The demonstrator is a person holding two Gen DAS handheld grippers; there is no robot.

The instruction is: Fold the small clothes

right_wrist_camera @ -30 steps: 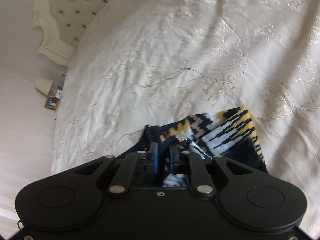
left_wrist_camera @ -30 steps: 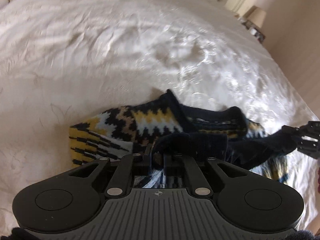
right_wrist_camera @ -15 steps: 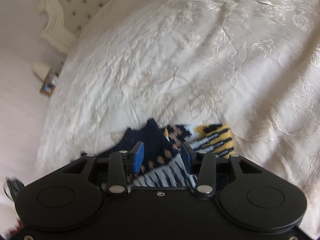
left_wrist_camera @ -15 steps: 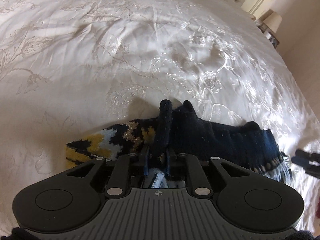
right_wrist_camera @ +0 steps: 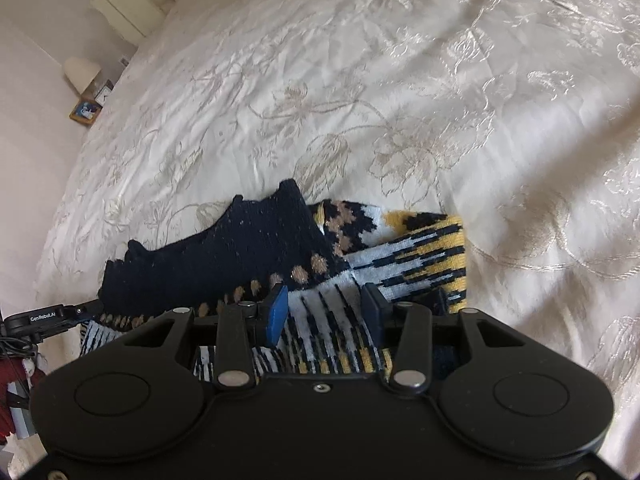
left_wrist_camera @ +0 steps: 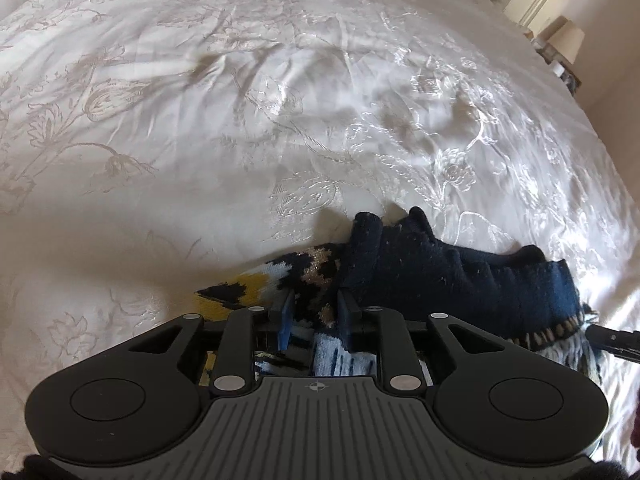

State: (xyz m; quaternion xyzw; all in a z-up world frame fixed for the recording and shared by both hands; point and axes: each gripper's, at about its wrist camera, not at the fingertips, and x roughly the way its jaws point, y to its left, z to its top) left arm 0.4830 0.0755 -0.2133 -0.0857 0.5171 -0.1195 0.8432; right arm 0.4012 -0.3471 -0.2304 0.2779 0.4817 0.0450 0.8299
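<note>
A small knitted garment of navy, white and mustard-yellow zigzag wool lies folded over on a cream embroidered satin bedspread, its plain navy flap turned across the patterned part. The left gripper and the right gripper both sit low over the near edge of the knit with their fingers spread apart, gripping nothing. The likely risk is that the springy flap, now unheld, slides on the slick satin or flips open, or that a finger snags the loose wool on lifting away and drags the fold askew.
</note>
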